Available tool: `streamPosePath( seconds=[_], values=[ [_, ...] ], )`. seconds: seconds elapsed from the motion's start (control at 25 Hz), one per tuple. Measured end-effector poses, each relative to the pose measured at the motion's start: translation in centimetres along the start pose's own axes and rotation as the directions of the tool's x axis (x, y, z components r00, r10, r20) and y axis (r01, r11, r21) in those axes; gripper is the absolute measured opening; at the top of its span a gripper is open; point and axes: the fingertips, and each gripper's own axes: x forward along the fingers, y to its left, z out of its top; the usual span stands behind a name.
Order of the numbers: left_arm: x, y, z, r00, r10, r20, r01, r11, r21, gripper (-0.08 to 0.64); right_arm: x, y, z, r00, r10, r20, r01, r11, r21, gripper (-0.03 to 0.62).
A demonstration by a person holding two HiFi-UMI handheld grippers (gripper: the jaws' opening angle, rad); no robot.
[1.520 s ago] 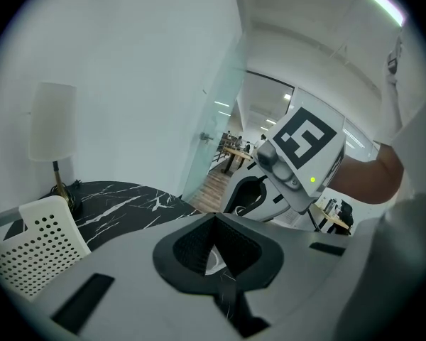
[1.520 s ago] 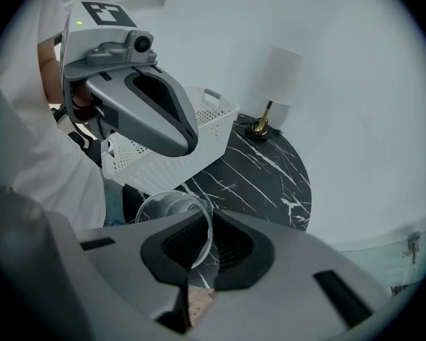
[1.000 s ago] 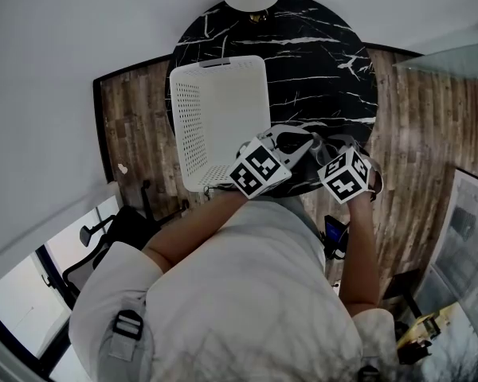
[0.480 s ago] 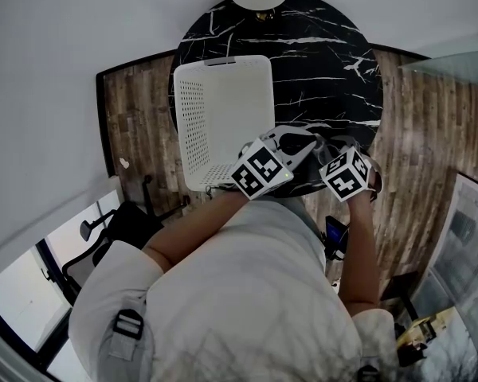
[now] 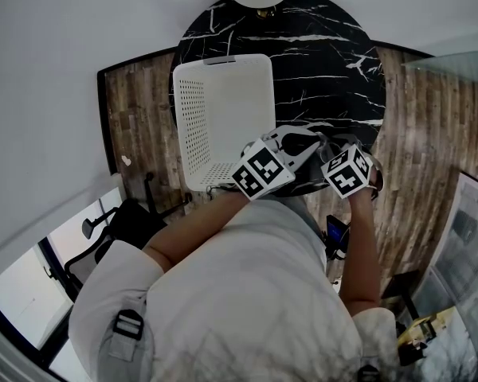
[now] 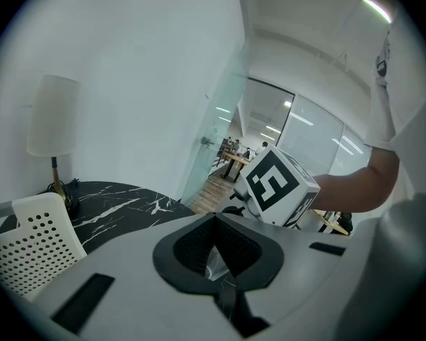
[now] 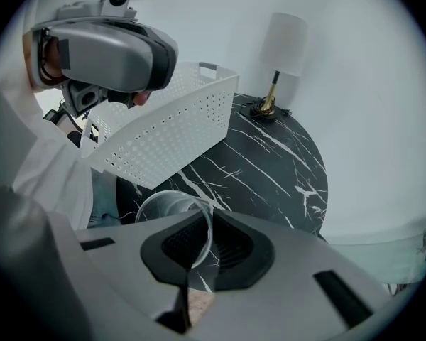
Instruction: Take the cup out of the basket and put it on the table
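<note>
Right gripper, held forward over the near edge of the black marble table, pinches the wall of the clear cup. The cup is outside the white basket, just beside it. Left gripper is close alongside, jaws pressed together.

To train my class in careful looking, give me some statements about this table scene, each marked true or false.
1. The white basket sits on the black table. True.
2. The cup lies inside the basket. False: it is outside the basket, held by the right gripper.
3. A lamp stands at the table's far edge. True.
4. The right gripper is open and empty. False: it is shut on the cup's wall.
5. The cup is solid red. False: it is clear.
</note>
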Motion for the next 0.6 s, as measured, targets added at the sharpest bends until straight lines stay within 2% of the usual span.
streamPosePath(
  seconds=[0.6],
  values=[
    [0.1, -0.2, -0.2, 1.0, 0.003, -0.001, -0.003, 1.0, -0.006, 0.006, 1.5, -0.1, -0.8, 1.0, 0.015, -0.021, -0.015, 1.0, 0.006, 0.026]
  ],
)
